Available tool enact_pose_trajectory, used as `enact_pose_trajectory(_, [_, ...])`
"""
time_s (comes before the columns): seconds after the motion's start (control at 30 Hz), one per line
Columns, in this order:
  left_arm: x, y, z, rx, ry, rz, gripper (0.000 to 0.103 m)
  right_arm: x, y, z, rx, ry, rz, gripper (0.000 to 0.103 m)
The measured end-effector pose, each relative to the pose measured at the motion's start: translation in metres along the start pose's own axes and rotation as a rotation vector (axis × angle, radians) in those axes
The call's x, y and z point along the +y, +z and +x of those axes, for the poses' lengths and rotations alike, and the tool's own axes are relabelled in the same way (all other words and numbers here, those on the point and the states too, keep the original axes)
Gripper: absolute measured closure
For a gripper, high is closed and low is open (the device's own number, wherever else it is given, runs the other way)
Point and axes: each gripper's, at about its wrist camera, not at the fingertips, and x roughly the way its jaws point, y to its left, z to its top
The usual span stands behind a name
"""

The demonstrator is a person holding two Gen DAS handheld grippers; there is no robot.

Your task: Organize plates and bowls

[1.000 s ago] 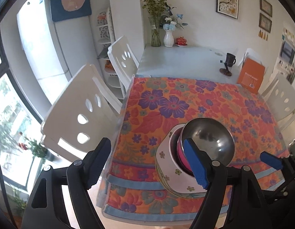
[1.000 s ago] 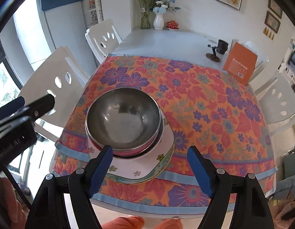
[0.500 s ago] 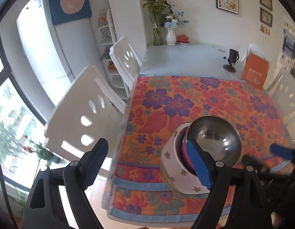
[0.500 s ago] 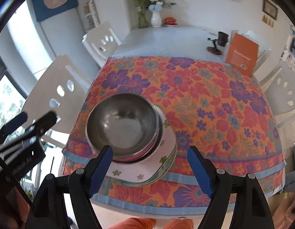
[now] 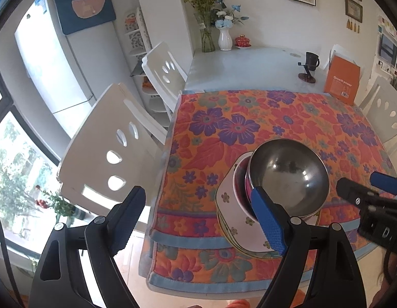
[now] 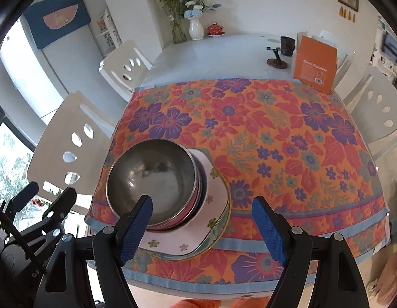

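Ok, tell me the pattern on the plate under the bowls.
The plate is white with small scattered flowers and a green-gold rim, clearest in the right wrist view.

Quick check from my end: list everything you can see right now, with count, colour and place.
steel bowl: one, silver, top of the stack near the cloth's front-left edge
bowls beneath it: pink and blue rims show, number unclear
plates: white floral, square with rounded corners, under the bowls, number unclear
tablecloth: one, orange floral, near half of the table
table: one, pale, bare far half
booklet: one, orange, standing at the far right
dark cup: one, beside the booklet
vases: one white, one glass, with flowers, far edge
red lidded dish: one, by the vases
chairs: four, white, two on each side
left gripper: open, empty
right gripper: open, empty
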Motion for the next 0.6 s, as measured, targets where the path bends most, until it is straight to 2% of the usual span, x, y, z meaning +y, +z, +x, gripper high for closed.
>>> enact_pose_trajectory(0.27, [0.001, 0.0, -0.002, 0.013, -0.047, -0.019, 0.02, 0.016, -0.007, 0.002, 0.029, 0.017, -0.049, 0.025])
enact_pose_trajectory(0.47, [0.008, -0.001, 0.002, 0.04, -0.1, -0.092, 0.02, 0.022, -0.006, -0.005, 0.007, -0.013, -0.07, 0.025])
enact_pose_trajectory(0.6, [0.004, -0.002, 0.004, 0.045, -0.085, -0.079, 0.02, 0.021, -0.005, -0.009, -0.005, -0.03, -0.07, 0.025])
